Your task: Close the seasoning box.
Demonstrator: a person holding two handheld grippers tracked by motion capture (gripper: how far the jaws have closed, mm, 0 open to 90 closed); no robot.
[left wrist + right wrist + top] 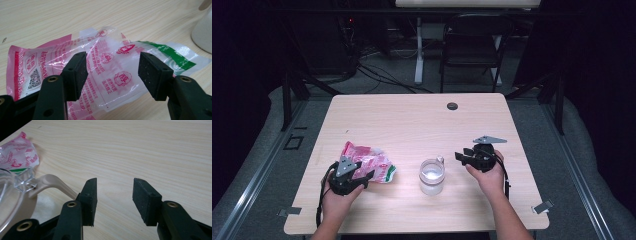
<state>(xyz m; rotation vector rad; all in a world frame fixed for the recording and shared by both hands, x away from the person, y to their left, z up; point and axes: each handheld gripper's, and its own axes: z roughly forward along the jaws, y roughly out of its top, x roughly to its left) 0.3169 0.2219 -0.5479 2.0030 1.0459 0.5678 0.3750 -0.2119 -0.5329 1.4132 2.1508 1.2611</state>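
Under the left gripper's (112, 72) parted jaws lies the plastic bag (110, 67).

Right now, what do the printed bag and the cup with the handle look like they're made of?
Printed bag: thin clear plastic film, glossy; it crinkles, glares and shows the table through. Cup: seemingly matte whitish plastic, with a clear rigid lid, likely plastic, and a beige handle.

Left hand-held gripper (362, 176) low, jaws parted, right hand-held gripper (460, 154) level, jaws apart
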